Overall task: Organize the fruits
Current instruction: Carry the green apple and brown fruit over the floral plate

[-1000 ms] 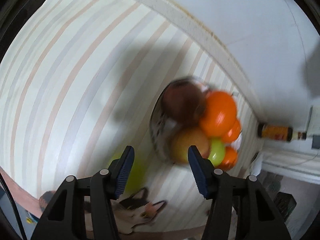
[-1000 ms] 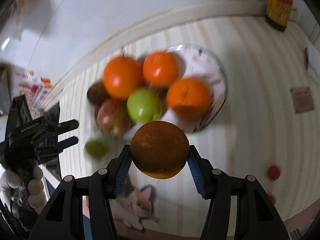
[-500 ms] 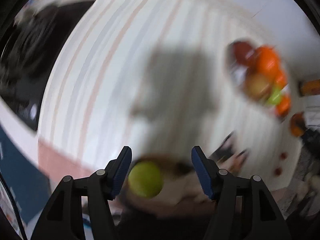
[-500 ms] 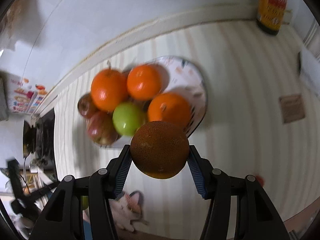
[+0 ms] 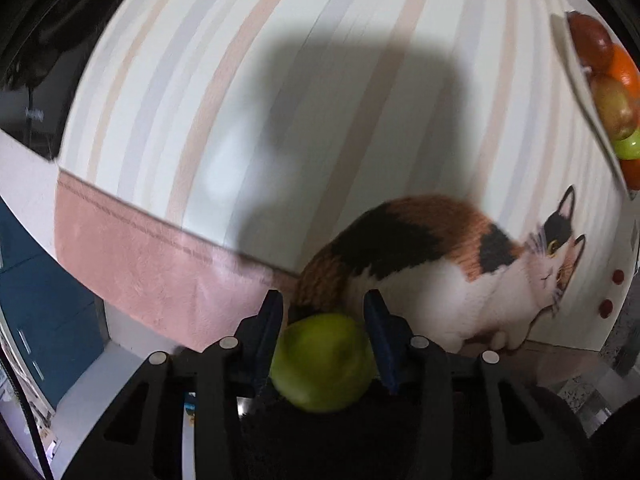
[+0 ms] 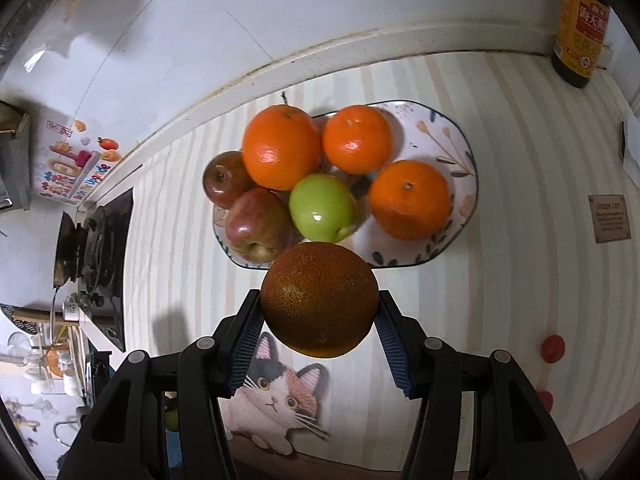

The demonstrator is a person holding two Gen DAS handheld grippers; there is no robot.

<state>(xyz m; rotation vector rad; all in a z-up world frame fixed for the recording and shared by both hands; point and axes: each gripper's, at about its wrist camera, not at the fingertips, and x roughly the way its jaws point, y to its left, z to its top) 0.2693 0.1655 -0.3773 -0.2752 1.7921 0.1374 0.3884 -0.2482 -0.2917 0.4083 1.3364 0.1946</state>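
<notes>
Left gripper point(image 5: 323, 330): blue ribbed pads had just been closing around the small round green fruit point(image 5: 323, 362), which sat between them, both pads looking pressed to its sides; contact is blurred, so the grip is likely but not fully sure. This fruit lay at the near edge of the striped tablecloth point(image 5: 240, 100), over the tail end of the printed calico cat point(image 5: 432, 264), well apart from the plate at the far right.

Right gripper point(image 6: 318, 330): fingers clamped on the round rough brown-orange fruit point(image 6: 319, 298), held above the cloth just in front of the near rim of the white floral plate point(image 6: 460, 152). The plate already carried three oranges, two red apples and a green apple point(image 6: 322, 207).

Judged step: carry both fruits to the plate. To do it well, keep the squeeze even and lift the green one straight up before swinging over. For the brown one, aim at the bare patch on the plate's right side, lower gently, avoid knocking the pile, and release only once the fruit rests.
</notes>
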